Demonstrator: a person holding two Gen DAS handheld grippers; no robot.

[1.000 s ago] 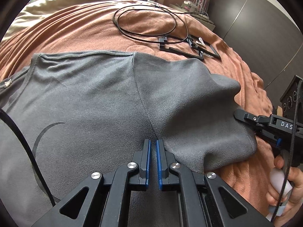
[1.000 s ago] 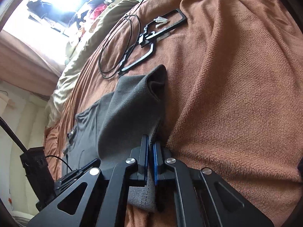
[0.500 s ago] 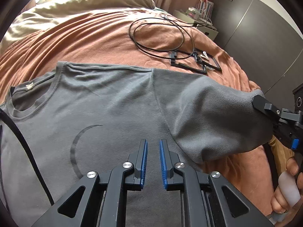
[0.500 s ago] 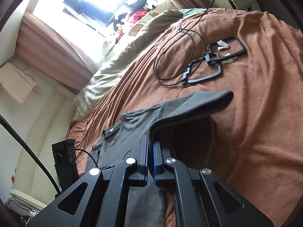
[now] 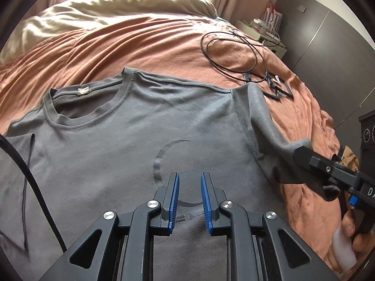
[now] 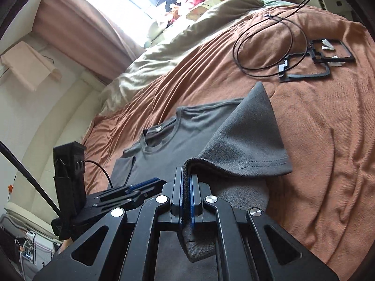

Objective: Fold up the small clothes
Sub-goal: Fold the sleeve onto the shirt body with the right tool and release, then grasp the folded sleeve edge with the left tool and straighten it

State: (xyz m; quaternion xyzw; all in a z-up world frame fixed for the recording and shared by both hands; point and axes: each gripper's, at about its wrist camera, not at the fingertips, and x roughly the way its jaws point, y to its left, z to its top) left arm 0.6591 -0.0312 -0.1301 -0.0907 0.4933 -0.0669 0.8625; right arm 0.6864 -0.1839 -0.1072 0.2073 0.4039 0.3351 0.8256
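A grey T-shirt (image 5: 112,145) lies front up on the orange bedspread (image 5: 140,44), collar toward the pillows, with a dark crescent print on its chest. My left gripper (image 5: 189,178) hovers over the chest; its jaws are opening and nothing is between the blue pads. My right gripper (image 6: 186,175) is shut on the edge of the shirt's right sleeve (image 6: 248,140) and holds it lifted off the bed. In the left wrist view the right gripper (image 5: 302,151) shows at the right, clamping that raised sleeve (image 5: 264,121). The left gripper (image 6: 143,185) appears at lower left in the right wrist view.
A coiled black cable (image 5: 232,53) and black frames (image 5: 269,84) lie on the bedspread beyond the shirt. An olive duvet (image 5: 121,11) covers the head of the bed. Dark wardrobe doors (image 5: 328,30) and a white bedside cabinet (image 5: 269,37) stand at the right. A hand (image 5: 349,241) grips the right handle.
The left gripper let go of the shirt, opened and pulled back and up over the chest. The right gripper lifted the sleeve higher and rolled, drawing it out sideways.
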